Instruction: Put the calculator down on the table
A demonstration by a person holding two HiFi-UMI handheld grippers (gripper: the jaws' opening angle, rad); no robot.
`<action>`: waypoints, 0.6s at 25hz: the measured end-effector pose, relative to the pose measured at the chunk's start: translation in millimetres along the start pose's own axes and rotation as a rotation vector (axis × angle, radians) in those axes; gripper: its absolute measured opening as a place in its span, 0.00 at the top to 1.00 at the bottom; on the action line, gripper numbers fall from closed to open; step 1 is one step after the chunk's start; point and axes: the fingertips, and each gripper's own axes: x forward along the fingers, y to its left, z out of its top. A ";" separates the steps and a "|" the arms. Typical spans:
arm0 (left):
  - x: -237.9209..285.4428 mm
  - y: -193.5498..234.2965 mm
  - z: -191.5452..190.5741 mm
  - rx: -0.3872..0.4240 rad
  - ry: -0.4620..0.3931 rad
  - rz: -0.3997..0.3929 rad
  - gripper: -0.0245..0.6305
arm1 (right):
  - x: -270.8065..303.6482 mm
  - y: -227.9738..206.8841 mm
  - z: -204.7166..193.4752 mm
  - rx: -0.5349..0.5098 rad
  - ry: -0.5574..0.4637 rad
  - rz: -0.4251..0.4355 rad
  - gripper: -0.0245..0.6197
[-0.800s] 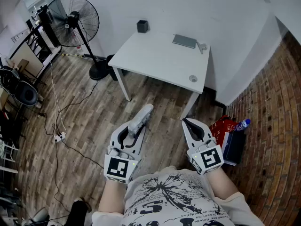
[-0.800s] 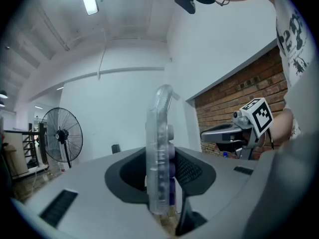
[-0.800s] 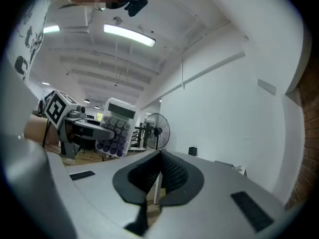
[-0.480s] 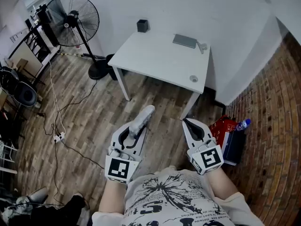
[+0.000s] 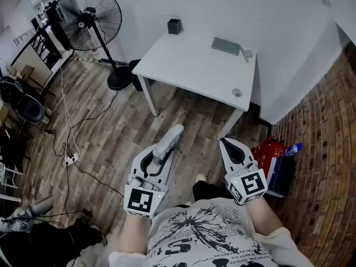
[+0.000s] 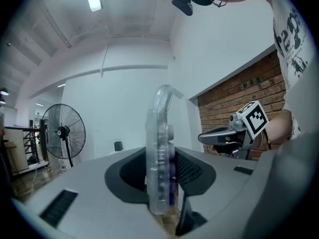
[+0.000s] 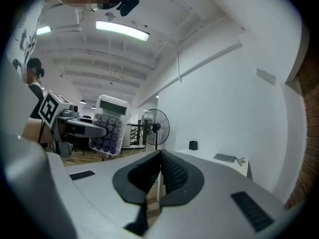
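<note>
A pale calculator (image 5: 167,141) with purple keys sticks forward out of my left gripper (image 5: 161,159), edge-on in the left gripper view (image 6: 160,153), where both pads press on it. From the right gripper view the calculator (image 7: 108,124) shows its keys and display. My right gripper (image 5: 229,149) is shut and empty, its pads meeting (image 7: 160,176). Both grippers hang over the wooden floor, short of the white table (image 5: 189,65) that stands ahead against the wall.
On the table lie a dark cup (image 5: 174,26), a grey flat device (image 5: 226,45) and a small round thing (image 5: 237,93). A standing fan (image 5: 90,19) is left of the table. A red box (image 5: 265,152) and a bottle (image 5: 293,148) lie right. Cables cross the floor.
The table and floor have slid slightly down and right in the head view as the person steps forward; a shoe now shows below. Both grippers keep their hold and pose.
</note>
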 end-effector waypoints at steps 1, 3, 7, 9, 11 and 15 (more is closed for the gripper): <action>4.0 5.4 -2.7 -0.007 -0.006 0.008 0.74 | 7.4 -4.9 -2.8 0.004 0.006 0.002 0.94; 14.2 18.6 -9.6 -0.008 -0.004 0.025 0.75 | 26.5 -15.9 -7.0 0.004 0.009 0.014 0.94; 50.8 59.8 -12.9 -0.013 0.003 0.061 0.75 | 83.3 -38.3 -6.2 0.000 0.005 0.053 0.94; 80.8 86.0 -12.6 -0.016 0.012 0.082 0.74 | 122.3 -54.6 -5.3 0.001 0.008 0.084 0.94; 116.6 110.2 -14.6 -0.026 0.018 0.096 0.74 | 162.5 -77.3 -5.9 0.018 0.019 0.104 0.94; 194.4 156.1 -22.7 -0.003 0.060 0.094 0.74 | 241.0 -130.8 -4.9 0.032 0.026 0.117 0.94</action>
